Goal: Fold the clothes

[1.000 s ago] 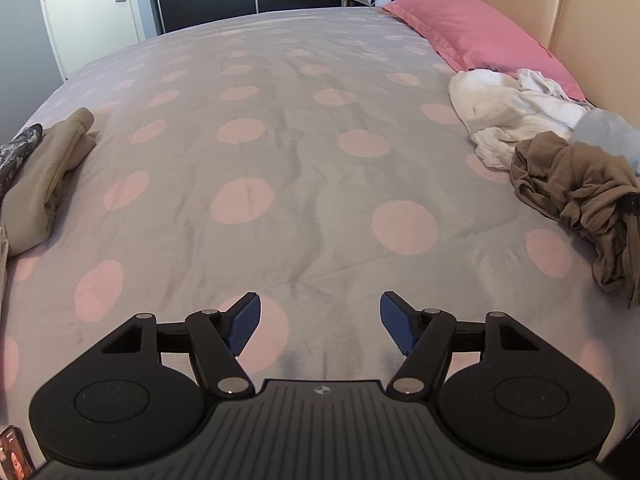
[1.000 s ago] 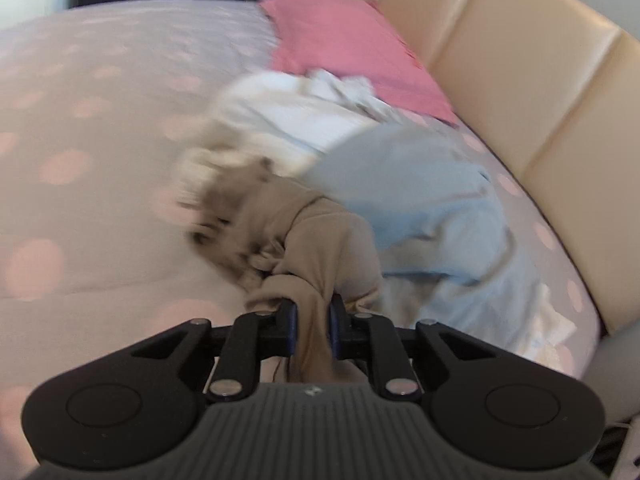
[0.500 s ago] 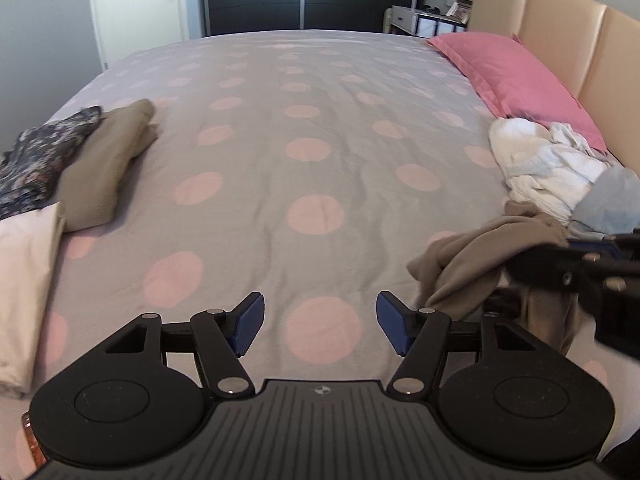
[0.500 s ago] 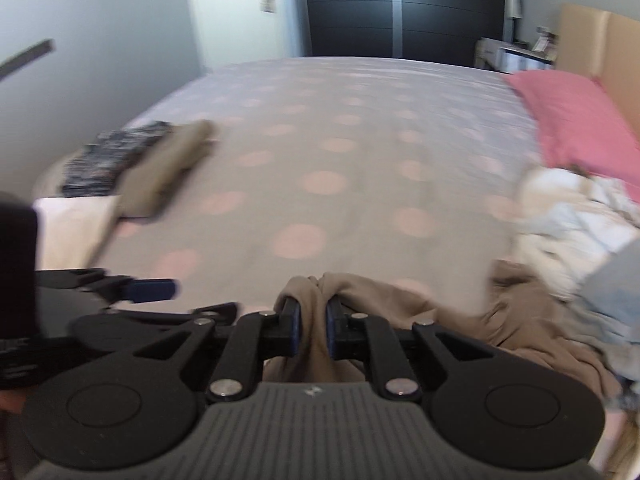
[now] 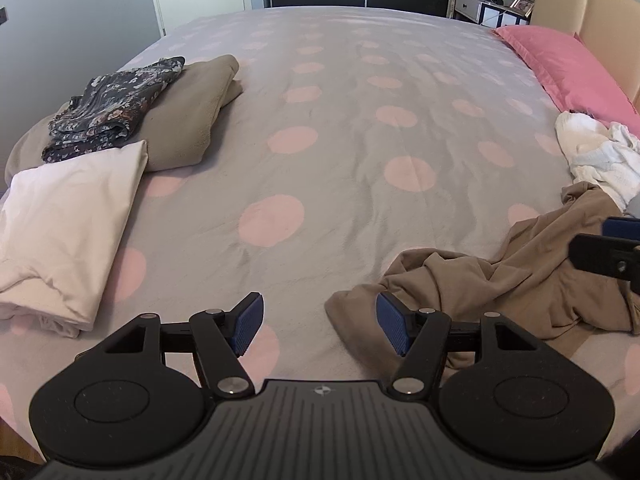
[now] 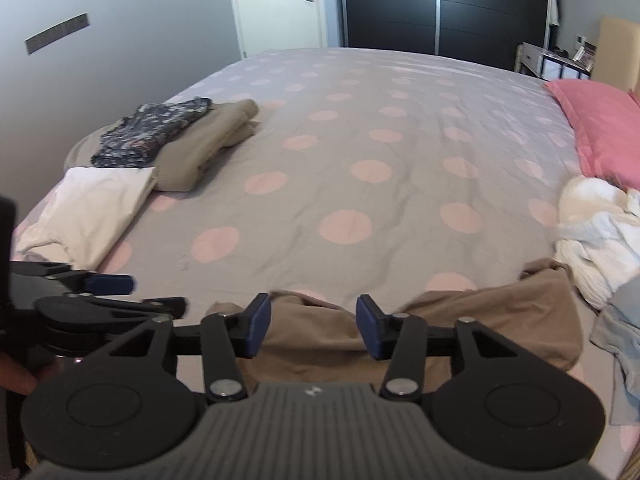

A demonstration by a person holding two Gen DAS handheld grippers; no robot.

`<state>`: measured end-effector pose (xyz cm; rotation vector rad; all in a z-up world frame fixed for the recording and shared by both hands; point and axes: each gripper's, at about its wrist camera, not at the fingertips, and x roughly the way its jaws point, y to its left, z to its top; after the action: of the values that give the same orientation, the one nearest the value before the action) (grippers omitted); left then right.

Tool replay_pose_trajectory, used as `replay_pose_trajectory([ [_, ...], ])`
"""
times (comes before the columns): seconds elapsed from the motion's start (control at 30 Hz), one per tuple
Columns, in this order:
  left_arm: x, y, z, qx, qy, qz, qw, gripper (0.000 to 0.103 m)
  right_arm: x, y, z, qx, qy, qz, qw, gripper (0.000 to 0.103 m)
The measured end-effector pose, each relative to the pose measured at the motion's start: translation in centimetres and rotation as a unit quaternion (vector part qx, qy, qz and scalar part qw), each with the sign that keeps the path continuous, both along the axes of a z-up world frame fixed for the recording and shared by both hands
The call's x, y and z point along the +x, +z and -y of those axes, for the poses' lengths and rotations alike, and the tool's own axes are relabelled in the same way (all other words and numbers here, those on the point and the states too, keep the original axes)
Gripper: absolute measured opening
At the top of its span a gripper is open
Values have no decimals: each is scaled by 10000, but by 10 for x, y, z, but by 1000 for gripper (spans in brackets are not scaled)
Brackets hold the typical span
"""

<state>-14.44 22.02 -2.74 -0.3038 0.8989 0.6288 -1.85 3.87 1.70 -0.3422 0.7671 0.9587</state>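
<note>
Bedroom w/ a big bed (image 5: 340,128), grey cover w/ pink dots, beige headboard (image 5: 592,12) far right, dark wardrobe (image 6: 440,4) and white door (image 6: 276,4) at the back.

Right gripper (image 6: 313,326): jaws opening, blue pads apart, not pressing anything. Brown garment (image 6: 460,320) lies crumpled on the bed under and between the fingers, spreading off to the right; loose, not gripped.

Left gripper (image 5: 319,324): jaws wide, nothing between the pads, only bedcover below. Edge of the brown garment (image 5: 500,280) sits just beside its right finger, partly behind it; can't tell if touching. Right gripper's fingertip shows at the right edge of the left wrist view, over the same garment. Left gripper shows at the left edge of the right wrist view, w/ a bit of a hand (image 6: 18,376) below it.

Further out, right side: unfolded white clothes (image 5: 600,156) piled near a pink pillow (image 5: 568,64), a bit of light blue cloth (image 6: 624,320) beside the brown garment.

Left side of bed: folded white item (image 5: 68,216) nearest, folded tan item (image 5: 192,116) behind it, dark floral item (image 5: 116,108) on top of the tan one.

Far right back: small white nightstand (image 5: 484,8) w/ photo frames.
</note>
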Motion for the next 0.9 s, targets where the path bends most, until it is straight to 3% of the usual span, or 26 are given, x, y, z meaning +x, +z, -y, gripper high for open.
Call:
replay_pose_trajectory([
  [0.17,7,0,2,-180,-214,210,9994,64,39,-22,17,-659,-441,294,9964,57],
  [0.37,29,-29,12,-410,-601,-78,9973,68,77,-65,34,-1074,-979,-117,9893,58],
  [0.47,37,-49,11,-543,-588,-328,9962,68,90,-83,31,-1257,-1057,-282,9860,64],
  [0.63,46,-77,7,-828,-549,-596,9933,67,102,-117,19,-1589,-1115,-705,9784,64],
  [0.67,47,-81,6,-871,-534,-614,9929,64,101,-122,16,-1704,-1087,-664,9771,62],
  [0.7,48,-84,6,-935,-522,-608,9924,60,100,-127,12,-1825,-1054,-609,9756,50],
  [0.77,48,-86,6,-1084,-529,-544,9912,44,96,-131,7,-1978,-978,-472,9742,40],
  [0.87,47,-83,7,-1189,-639,-427,9899,22,91,-129,-1,-2001,-865,-411,9751,9],
  [0.9,47,-82,7,-1194,-658,-387,9899,20,88,-126,-3,-1955,-803,-360,9767,6],
])
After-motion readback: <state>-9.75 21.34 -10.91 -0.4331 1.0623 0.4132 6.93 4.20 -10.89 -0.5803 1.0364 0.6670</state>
